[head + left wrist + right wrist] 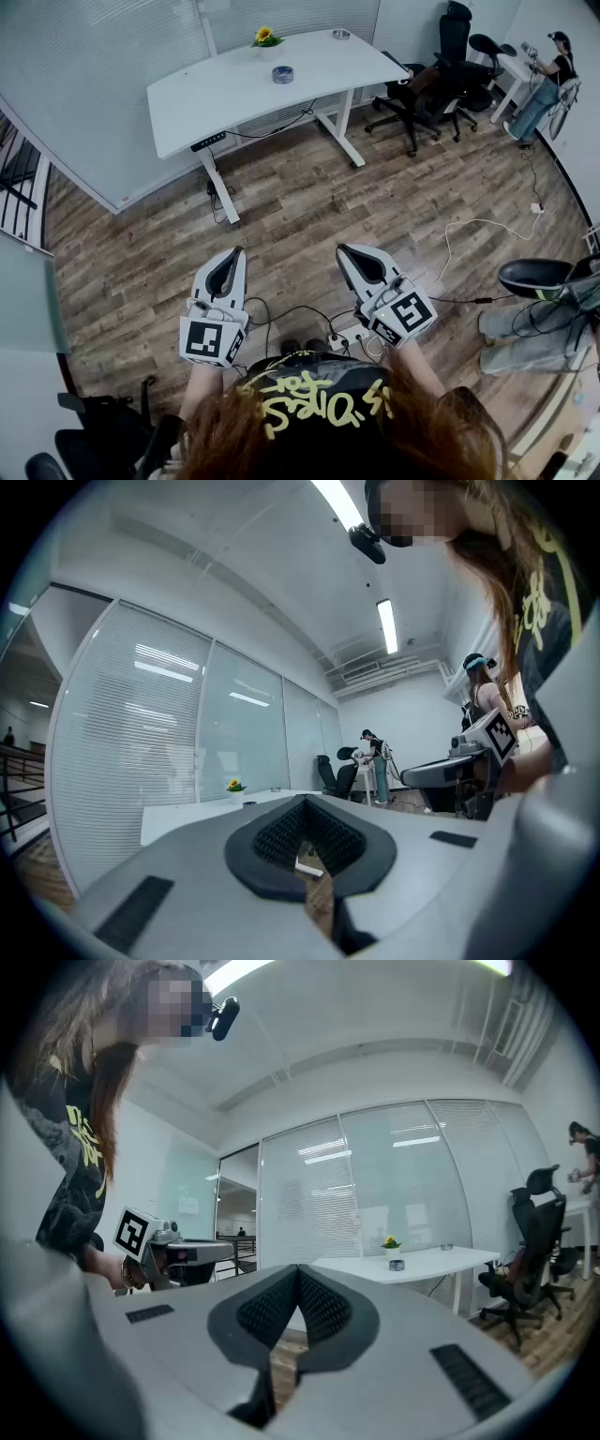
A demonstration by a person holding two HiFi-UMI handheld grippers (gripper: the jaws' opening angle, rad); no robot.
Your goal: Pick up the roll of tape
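Two tools, both closed tip to tip, nothing between jaws: left tool, right tool, side by side over wood floor. Roll of tape well ahead of both, lying flat on white worktop, flower pot just beyond it. Judgement: roll light, stiff ring, smooth rim may slip. Best hold: one jaw down core, other outside wall.

Grained wood-plank floor, smooth matt white desktop
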